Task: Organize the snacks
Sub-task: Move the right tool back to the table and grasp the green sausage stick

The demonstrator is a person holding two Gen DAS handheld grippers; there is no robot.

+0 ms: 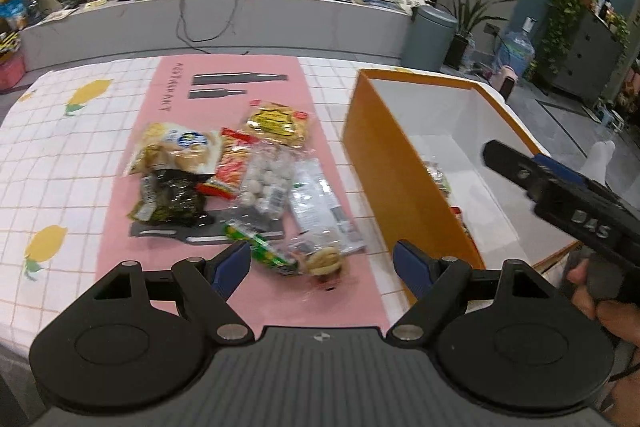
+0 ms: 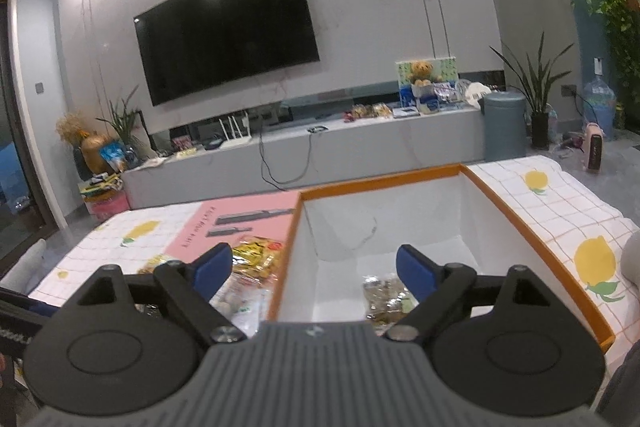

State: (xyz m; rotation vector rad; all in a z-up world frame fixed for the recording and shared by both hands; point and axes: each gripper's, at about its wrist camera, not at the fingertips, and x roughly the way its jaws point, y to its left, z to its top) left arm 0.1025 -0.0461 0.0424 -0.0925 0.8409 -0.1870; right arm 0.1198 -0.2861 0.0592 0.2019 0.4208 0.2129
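Left tongs (image 1: 322, 263) & right tongs (image 2: 314, 271): black linkages w/ silver rivets; blue pads; ribbed grey housing.

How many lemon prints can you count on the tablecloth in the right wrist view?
4: two left of the pink mat, two right of the orange box. Others may be hidden.

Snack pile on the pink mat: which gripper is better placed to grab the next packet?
Left, probably. The left gripper is open above the snack pile, a green packet between its fingertips. The right gripper is open and empty over the orange box.
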